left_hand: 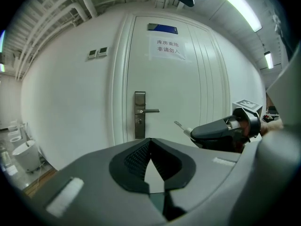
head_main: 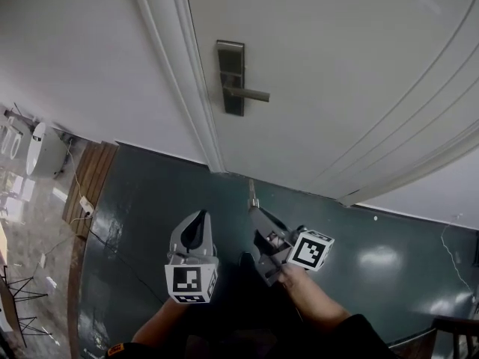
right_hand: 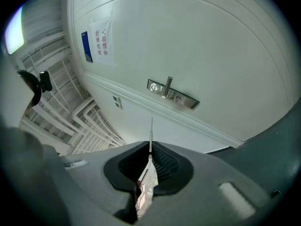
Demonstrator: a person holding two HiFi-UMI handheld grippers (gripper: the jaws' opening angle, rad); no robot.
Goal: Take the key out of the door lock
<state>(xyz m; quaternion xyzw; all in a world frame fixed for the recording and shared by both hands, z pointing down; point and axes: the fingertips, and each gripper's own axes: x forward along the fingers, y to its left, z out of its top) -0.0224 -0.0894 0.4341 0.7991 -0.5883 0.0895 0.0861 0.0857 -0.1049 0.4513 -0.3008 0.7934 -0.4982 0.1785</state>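
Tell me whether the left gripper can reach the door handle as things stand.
Probably yes: nothing stands between the left gripper and the handle, though its jaws are shut.

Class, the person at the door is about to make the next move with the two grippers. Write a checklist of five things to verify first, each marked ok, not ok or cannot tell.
1. key held by the right gripper: ok, jaws shut on it, blade sticking out ahead.
2. Key out of the door lock: ok, it is apart from the door.
3. left gripper free: ok, jaws together on nothing.
4. door handle level: ok.
5. Door latched shut: cannot tell.
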